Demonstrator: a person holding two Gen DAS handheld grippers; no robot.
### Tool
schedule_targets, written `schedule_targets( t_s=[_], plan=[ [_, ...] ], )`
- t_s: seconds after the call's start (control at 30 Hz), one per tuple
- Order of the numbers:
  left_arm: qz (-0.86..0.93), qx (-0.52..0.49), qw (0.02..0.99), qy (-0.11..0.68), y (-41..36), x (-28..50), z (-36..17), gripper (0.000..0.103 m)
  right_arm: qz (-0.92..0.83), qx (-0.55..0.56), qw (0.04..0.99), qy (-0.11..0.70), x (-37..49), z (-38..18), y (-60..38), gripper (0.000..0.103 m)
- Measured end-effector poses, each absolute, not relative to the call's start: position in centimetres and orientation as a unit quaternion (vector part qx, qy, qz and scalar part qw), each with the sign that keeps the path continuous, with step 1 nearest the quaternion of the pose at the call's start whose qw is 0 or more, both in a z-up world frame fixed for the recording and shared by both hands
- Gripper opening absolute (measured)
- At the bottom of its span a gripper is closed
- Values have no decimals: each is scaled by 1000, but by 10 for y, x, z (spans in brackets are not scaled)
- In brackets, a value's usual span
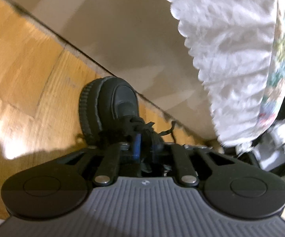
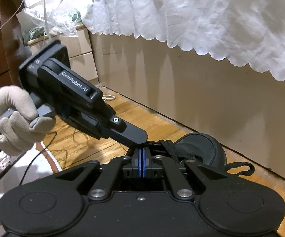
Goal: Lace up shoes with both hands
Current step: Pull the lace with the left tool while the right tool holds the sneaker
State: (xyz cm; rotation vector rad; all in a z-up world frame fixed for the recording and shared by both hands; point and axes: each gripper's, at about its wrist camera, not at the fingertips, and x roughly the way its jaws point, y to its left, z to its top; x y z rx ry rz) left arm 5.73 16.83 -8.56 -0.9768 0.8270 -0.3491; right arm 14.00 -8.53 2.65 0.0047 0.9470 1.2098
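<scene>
A black shoe (image 1: 110, 102) stands on the wooden floor with its toe towards a beige panel; in the right wrist view the shoe (image 2: 201, 146) lies just past my fingers. My left gripper (image 1: 146, 142) hovers over the lacing with its blue pads a little apart and black lace (image 1: 168, 131) bunched around them. A gloved hand (image 2: 10, 114) holds that left gripper (image 2: 140, 141), whose tip touches the lace by my right gripper (image 2: 142, 149). The right pads are pressed together where a lace leaves their tips. A lace loop (image 2: 239, 167) hangs off the shoe's right side.
A white scalloped cloth (image 2: 201, 15) hangs over the beige panel (image 2: 182, 90) directly behind the shoe. The wooden floor (image 1: 23, 59) stretches to the left. Thin cables (image 2: 49, 144) lie on the floor at left, beside dark wooden furniture (image 2: 0, 19).
</scene>
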Motion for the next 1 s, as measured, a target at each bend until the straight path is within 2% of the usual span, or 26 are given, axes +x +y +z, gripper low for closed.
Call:
schedule_targets(
  t_s=[0.1, 0.17, 0.2, 0.33, 0.4, 0.47, 0.5, 0.53, 0.73, 0.87, 0.93, 1.0],
  plan=[
    [-154, -476, 786, 364, 171, 49, -91, 7, 549, 12, 718, 428, 142, 29, -88, 8],
    [-150, -495, 780, 353, 172, 46, -97, 7, 553, 19, 715, 427, 141, 32, -93, 17],
    [-148, -504, 776, 349, 173, 44, -99, 7, 552, 15, 717, 426, 139, 34, -95, 26],
    [-148, -511, 774, 342, 175, 43, -102, 7, 550, -28, 716, 430, 128, 35, -94, 27],
    [-149, -512, 774, 342, 177, 43, -101, 6, 550, -27, 713, 434, 129, 33, -92, 26],
    [-153, -514, 770, 345, 178, 51, -99, 1, 546, -12, 713, 440, 133, 32, -91, 18],
    [-151, -516, 771, 343, 180, 50, -99, 1, 541, -10, 716, 442, 134, 31, -90, 9],
    [-150, -519, 770, 340, 182, 49, -99, 1, 535, -11, 718, 445, 135, 30, -89, 7],
    [-149, -536, 762, 332, 184, 43, -104, 3, 530, -2, 717, 452, 136, 24, -82, 4],
    [-154, -533, 761, 336, 174, 47, -103, 12, 531, -10, 719, 448, 134, 25, -80, 4],
    [-149, -529, 764, 338, 173, 47, -104, 23, 532, -11, 720, 447, 133, 26, -80, 4],
    [-145, -531, 763, 338, 174, 47, -108, 24, 533, -12, 720, 445, 133, 26, -80, 4]
  ],
)
